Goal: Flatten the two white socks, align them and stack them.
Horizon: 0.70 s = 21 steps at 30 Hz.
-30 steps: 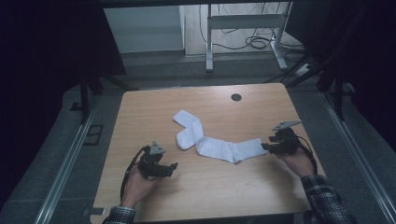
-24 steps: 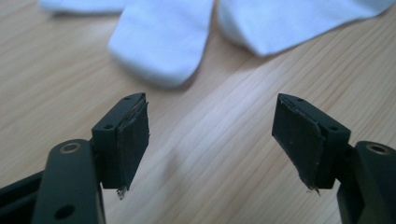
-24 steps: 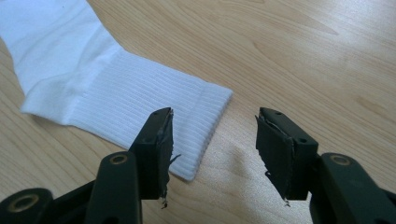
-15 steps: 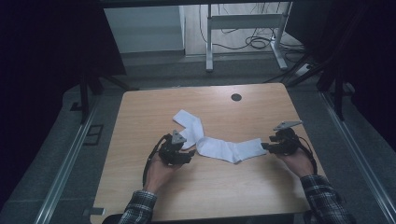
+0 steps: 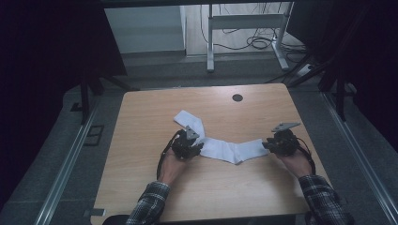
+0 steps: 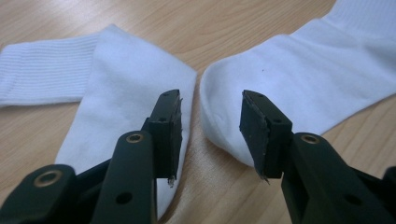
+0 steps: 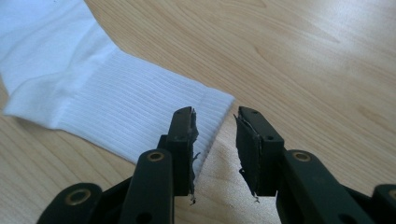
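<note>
Two white socks lie on the wooden table (image 5: 141, 117). The far sock (image 5: 190, 123) lies slanted at the middle left. The near sock (image 5: 234, 150) is bent in a shallow V between my hands. My left gripper (image 5: 199, 146) sits where the two socks meet. In the left gripper view its jaws (image 6: 210, 100) have just been closing and still stand apart, one over the far sock (image 6: 126, 93), the other over the near sock's toe (image 6: 289, 79). My right gripper (image 5: 266, 145) is at the near sock's ribbed cuff (image 7: 140, 112). Its jaws (image 7: 215, 116) have just been closing, a narrow gap left at the cuff's corner.
A dark round hole (image 5: 237, 97) sits near the table's far edge. Beyond the table stand a metal desk frame (image 5: 244, 28) and cables on the floor. Bare wood stretches in front of both hands and along the left side.
My left hand has moved from the table's front left up and to the right, reaching the socks, and its jaws have narrowed. The right hand has stayed at the cuff.
</note>
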{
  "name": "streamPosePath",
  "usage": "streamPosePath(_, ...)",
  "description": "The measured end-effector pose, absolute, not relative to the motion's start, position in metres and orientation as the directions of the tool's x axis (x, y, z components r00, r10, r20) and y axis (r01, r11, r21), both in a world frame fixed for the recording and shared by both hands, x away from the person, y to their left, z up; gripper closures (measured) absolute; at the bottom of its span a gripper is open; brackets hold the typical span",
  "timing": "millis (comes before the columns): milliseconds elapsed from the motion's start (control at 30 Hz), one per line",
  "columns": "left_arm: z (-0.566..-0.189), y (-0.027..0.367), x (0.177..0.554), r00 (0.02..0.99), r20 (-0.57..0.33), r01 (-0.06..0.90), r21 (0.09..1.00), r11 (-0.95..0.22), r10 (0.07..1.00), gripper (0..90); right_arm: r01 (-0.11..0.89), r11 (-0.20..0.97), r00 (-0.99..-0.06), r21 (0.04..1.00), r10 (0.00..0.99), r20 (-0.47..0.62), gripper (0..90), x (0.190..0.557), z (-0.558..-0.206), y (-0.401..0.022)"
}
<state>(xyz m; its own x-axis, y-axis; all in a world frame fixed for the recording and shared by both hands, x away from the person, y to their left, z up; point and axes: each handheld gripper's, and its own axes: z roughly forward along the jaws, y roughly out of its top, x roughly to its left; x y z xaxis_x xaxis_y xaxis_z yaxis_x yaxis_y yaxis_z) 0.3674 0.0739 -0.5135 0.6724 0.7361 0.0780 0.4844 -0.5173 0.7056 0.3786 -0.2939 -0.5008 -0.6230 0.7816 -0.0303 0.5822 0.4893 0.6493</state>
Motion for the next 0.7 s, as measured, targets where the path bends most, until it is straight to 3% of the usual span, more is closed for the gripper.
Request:
streamPosePath(333, -0.519, 0.072, 0.368, 0.674, 0.084, 0.485, 0.699, -0.526, 0.734, 71.5, 0.626, 0.479, -0.622, 0.615, 0.783, 0.024, 62.3, 0.386, -0.515, -0.289)
streamPosePath(533, -0.522, 0.073, 0.368, 0.681, 0.076, 0.492, 0.690, -0.531, 0.729, 85.5, 0.633, 0.507, -0.643, 0.585, 0.766, 0.032, 79.2, 0.387, -0.517, -0.283)
streamPosePath(700, -0.514, 0.077, 0.366, 0.683, 0.053, 0.491, 0.705, -0.512, 0.728, 88.3, 0.624, 0.523, -0.650, 0.581, 0.760, 0.013, 82.3, 0.384, -0.515, -0.282)
